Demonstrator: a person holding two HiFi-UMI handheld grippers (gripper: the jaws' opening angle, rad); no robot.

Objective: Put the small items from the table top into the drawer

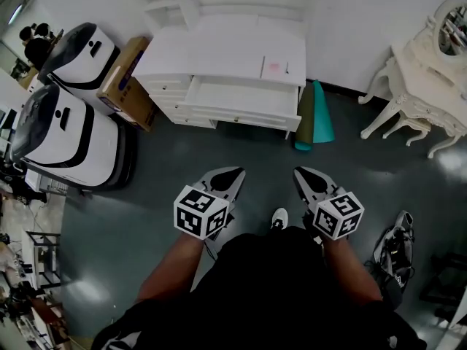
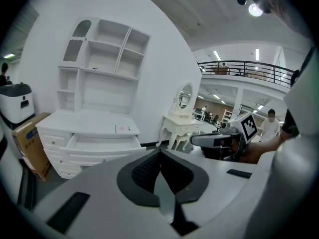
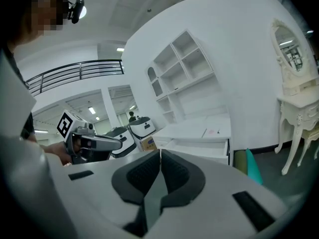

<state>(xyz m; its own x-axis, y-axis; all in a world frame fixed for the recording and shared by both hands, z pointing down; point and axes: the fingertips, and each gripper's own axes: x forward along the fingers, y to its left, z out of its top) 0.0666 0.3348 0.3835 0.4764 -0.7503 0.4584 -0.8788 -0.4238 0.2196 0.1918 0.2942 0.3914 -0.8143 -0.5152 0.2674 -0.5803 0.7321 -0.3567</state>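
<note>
Drawer (image 1: pixel 241 97) open, 12 o'clock, well apart.
Pink-marked card (image 1: pixel 274 67) nearer right gripper (image 1: pixel 305 175); it and left gripper (image 1: pixel 232 173) clenched, empty.

We look down on a glossy dark floor (image 1: pixel 182 155) before a white wall (image 1: pixel 365 28), where a white desk (image 1: pixel 219 49) with shelves (image 2: pixel 104 54) stands between a cardboard box (image 1: pixel 124 75) and an ornate dressing table (image 1: pixel 427 79), a teal roll (image 1: pixel 321 115) just beside it.

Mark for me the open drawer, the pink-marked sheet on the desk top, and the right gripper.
open drawer (image 1: pixel 241 95): head view, on its bare inside floor.
pink-marked sheet (image 1: pixel 275 67): head view, on its middle, at the pink mark.
right gripper (image 1: pixel 301 173): head view, at the tip where its shut jaws meet.
</note>
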